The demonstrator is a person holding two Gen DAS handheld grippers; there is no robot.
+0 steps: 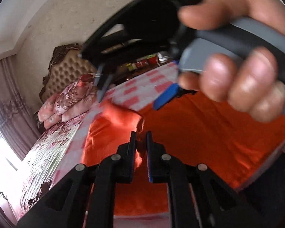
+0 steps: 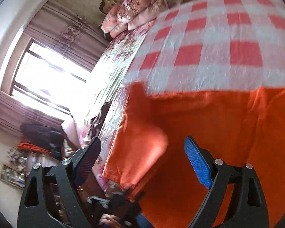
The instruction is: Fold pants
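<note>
The bed point(image 2: 112, 72) is covered by a checked cloth point(image 2: 214, 43), on which the orange pants point(image 2: 228, 125) are spread; their long axis cannot be told. 1 raised fold is clamped by the left gripper point(image 1: 141, 138). The right gripper point(image 2: 142, 152) is held wide open above them. Pillows point(image 2: 131, 9) are stacked by the headboard.

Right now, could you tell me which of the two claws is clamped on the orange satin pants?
The left claw: its fingers pinch the orange satin pants. The right claw hangs wide open above them.
</note>
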